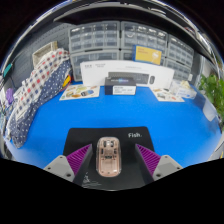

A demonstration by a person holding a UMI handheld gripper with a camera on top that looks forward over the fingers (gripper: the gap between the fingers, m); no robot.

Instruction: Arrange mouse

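Note:
A translucent pinkish mouse (106, 158) lies on a black mouse mat (135, 137) with white lettering, on a blue table (60, 125). My gripper (114, 162) is low over the mat with the mouse between its fingers. The left fingertip (80, 157) and the right fingertip (151, 157) show their purple pads. There is a gap at each side of the mouse, wider on the right. The gripper is open and the mouse rests on the mat.
Beyond the mat, a small box (122, 88) and flat cards (80, 92) lie on the table. A long white box (120, 70) and grey drawer units (110, 38) stand behind. A checkered cloth (40, 75) is at the left, a green plant (213, 95) at the right.

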